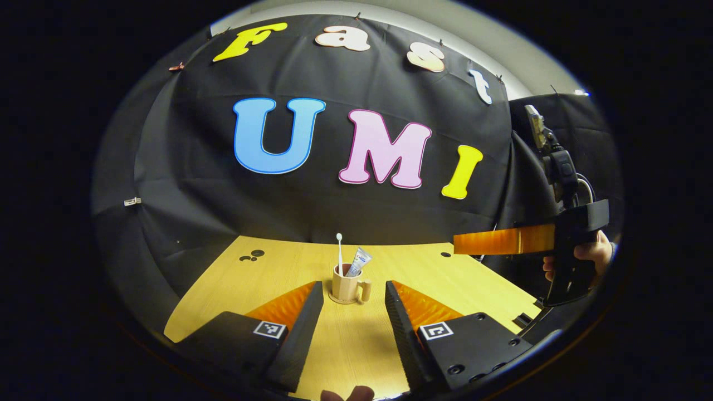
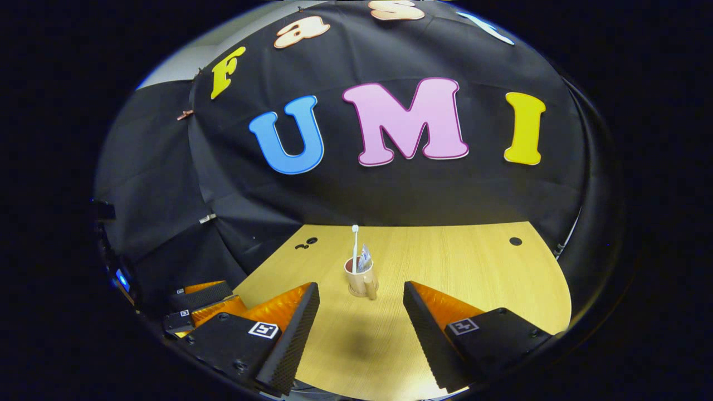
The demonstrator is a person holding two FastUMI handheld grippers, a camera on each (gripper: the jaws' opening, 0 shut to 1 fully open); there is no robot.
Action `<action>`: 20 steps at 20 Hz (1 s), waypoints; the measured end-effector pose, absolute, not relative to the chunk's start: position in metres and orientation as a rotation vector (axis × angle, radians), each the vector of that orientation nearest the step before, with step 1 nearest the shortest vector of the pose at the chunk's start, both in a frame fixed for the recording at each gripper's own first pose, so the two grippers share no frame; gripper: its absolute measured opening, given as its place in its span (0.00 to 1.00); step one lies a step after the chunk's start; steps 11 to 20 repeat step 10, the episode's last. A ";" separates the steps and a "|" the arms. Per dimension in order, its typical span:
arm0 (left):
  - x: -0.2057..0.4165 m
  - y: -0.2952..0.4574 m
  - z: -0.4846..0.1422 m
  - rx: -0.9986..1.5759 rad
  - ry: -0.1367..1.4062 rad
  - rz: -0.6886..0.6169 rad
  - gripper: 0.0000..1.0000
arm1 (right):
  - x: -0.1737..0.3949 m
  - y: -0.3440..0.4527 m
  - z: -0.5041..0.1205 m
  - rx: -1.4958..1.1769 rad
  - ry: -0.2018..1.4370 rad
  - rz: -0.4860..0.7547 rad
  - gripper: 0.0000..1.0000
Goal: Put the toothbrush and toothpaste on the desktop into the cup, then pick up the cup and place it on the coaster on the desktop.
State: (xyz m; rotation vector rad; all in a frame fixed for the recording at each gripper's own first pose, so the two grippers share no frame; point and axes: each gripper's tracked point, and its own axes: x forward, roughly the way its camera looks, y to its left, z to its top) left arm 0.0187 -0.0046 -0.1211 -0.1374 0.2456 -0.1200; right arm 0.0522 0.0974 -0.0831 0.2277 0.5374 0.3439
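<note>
Left gripper (image 1: pixel 353 303) has its 2 fingers spread wide with nothing between them, low over the pale wooden desktop (image 1: pixel 267 273). Straight ahead of it, just beyond the fingertips and centred in the gap, stands the tan handled cup (image 1: pixel 346 288) on a round tan coaster (image 1: pixel 341 301), handle turned to the gripper's right. Upright in the cup is the white toothbrush (image 1: pixel 339 250), with the white and blue toothpaste tube (image 1: pixel 359 262) leaning to its right.

Far to the right of this gripper and raised above the desktop, the right gripper (image 1: pixel 465 244) is held by a hand (image 1: pixel 587 253); seen side-on there, so its opening cannot be judged from that angle.

From its own view, the right gripper (image 2: pixel 361 303) also shows both fingers parted and holding nothing. Ahead of it, slightly left of centre in the gap, the cup (image 2: pixel 360 277) stands with the toothbrush (image 2: pixel 355 248) and toothpaste tube (image 2: pixel 365 257) inside, handle facing the gripper. Low at its far left, the left gripper (image 2: pixel 195 306) shows partly.
</note>
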 end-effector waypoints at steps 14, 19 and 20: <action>0.017 -0.021 -0.104 -0.113 0.233 -0.094 0.73 | 0.041 0.075 -0.053 0.220 0.476 0.361 0.94; 0.017 -0.021 -0.104 -0.113 0.233 -0.094 0.73 | 0.041 0.075 -0.053 0.220 0.476 0.361 0.94; 0.017 -0.021 -0.104 -0.113 0.233 -0.094 0.73 | 0.041 0.075 -0.053 0.220 0.476 0.361 0.94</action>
